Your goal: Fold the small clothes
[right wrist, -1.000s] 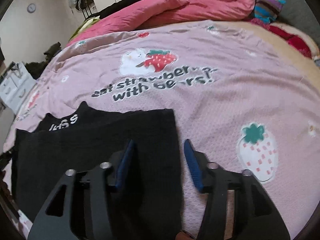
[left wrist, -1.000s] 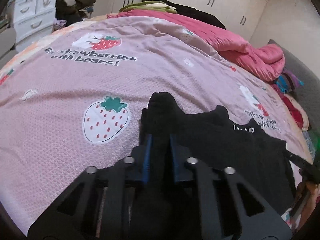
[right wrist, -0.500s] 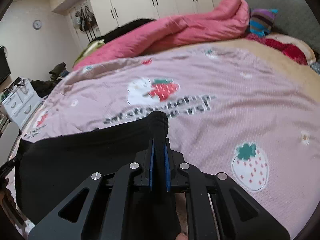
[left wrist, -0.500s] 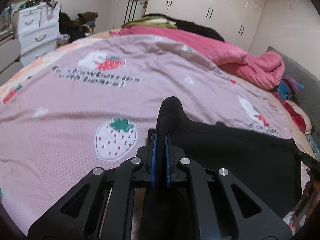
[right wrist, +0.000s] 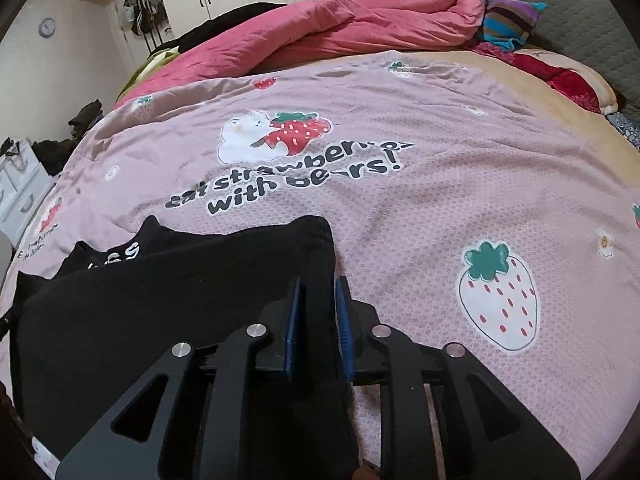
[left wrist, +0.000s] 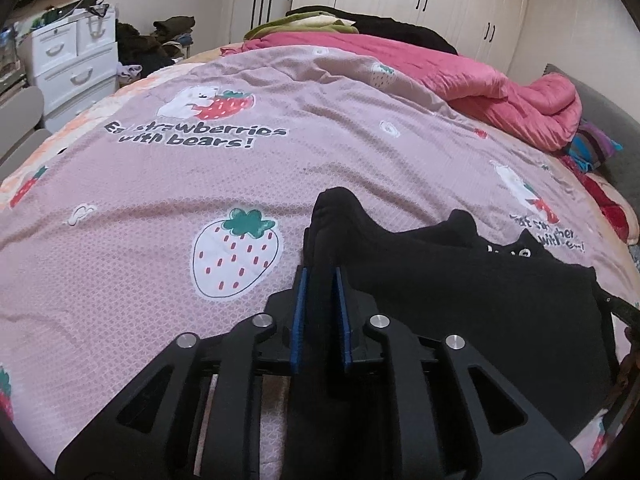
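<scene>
Black clothing (left wrist: 460, 292) lies spread on the near part of the bed (left wrist: 280, 176), on the pink strawberry-print cover, with the rolled pink quilt (left wrist: 500, 92) far behind it. White lettering shows at its far edge, where a lower layer peeks out past the top one, so one fold looks made. A half second ago both grippers were clamped hard on the near corners; both sets of jaws have just been opening. The left gripper (left wrist: 320, 280) has eased only a little, and a bunched corner stands up between its blue pads, seemingly touching them. The right gripper (right wrist: 318, 292) has parted wider; cloth lies between its pads with a little slack showing. I'd judge this as letting go after laying a fold down. Both grippers slant downward at the bed, side by side, neither lifting.
</scene>
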